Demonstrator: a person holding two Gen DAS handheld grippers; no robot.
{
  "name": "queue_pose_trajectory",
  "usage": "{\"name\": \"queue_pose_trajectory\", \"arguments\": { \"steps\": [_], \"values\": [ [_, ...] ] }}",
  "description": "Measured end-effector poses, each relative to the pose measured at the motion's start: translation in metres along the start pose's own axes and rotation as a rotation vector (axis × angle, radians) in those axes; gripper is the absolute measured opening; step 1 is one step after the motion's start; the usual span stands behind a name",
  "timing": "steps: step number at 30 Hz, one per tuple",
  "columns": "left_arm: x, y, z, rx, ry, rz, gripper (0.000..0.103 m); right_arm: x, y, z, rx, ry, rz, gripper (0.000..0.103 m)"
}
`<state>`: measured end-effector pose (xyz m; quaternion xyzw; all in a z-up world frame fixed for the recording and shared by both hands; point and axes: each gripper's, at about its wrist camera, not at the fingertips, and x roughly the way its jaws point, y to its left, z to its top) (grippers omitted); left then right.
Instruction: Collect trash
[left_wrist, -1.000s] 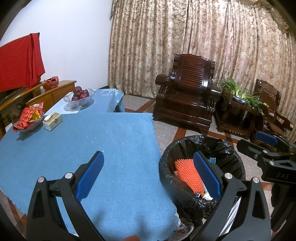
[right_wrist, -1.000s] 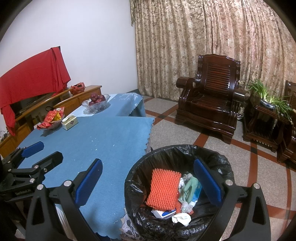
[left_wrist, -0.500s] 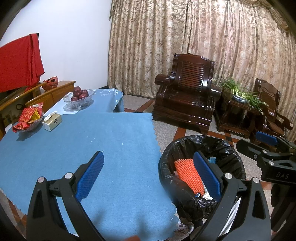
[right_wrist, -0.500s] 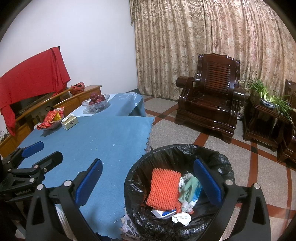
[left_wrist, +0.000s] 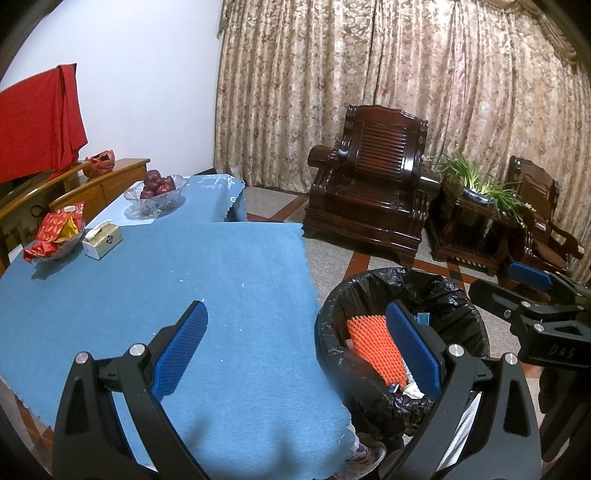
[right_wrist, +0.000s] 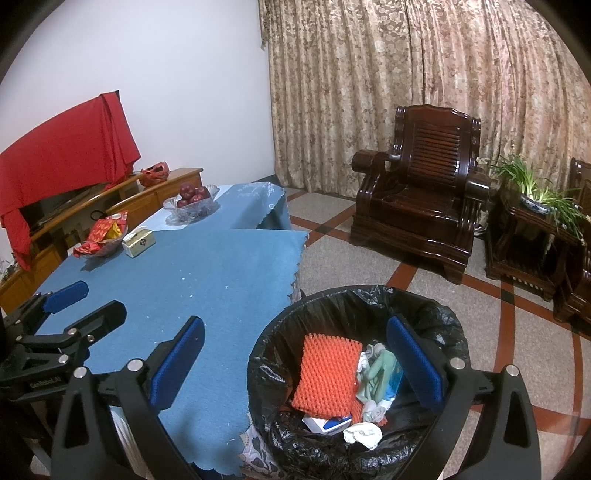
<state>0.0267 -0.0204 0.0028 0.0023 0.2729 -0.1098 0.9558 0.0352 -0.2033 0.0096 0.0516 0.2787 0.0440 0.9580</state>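
- Grippers first: your left gripper (left_wrist: 295, 347) is spread wide and holds nothing, one pad over the cloth (left_wrist: 207, 280), the other over the bin (left_wrist: 400, 332).
- Your right gripper (right_wrist: 295, 354) is equally spread and empty, hanging above the bin's rim without touching it.
- Bin beside the table edge: its black liner holds an orange mesh pad (right_wrist: 327, 373), a green item (right_wrist: 376, 373), a small box (right_wrist: 327, 422) and crumpled paper (right_wrist: 362, 434).
- Cloth near you carries only small white specks (right_wrist: 221, 288); no larger litter shows.
- Farther back stand a tissue box (left_wrist: 102, 240), a snack dish (left_wrist: 55, 236) and a fruit bowl (left_wrist: 157, 188); judge these as not trash.
- Judgement: collection looks essentially complete; only the specks may remain.
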Motion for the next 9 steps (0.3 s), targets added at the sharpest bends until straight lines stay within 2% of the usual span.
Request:
{"name": "queue_pose_trajectory", "arguments": {
  "steps": [9],
  "values": [
    [-0.002, -0.004, -0.013, 0.003, 0.008, 0.000, 0.095, -0.001, 0.002, -0.002, 0.000, 0.003, 0.000, 0.097]
  ]
}}
